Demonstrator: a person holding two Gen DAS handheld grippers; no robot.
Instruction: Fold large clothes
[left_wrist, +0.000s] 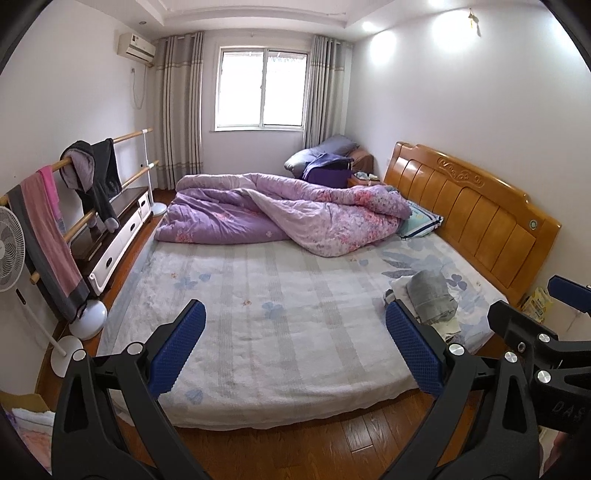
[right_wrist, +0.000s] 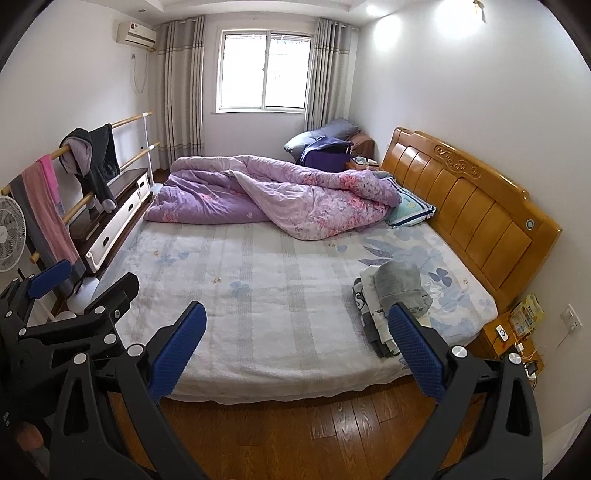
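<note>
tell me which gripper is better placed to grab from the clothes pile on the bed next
Right, as a judgement. The clothes pile lies near the headboard end, just beyond the right gripper. The left gripper faces bare bed. Both are open and empty.

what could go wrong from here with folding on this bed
1. The pile of folded clothes sits close to the near edge of the bed; spreading a large garment beside it might knock it to the floor.
2. The bunched purple quilt covers the far half, so a big item may not lie flat.
3. Both the left gripper and right gripper are open and empty.
</note>
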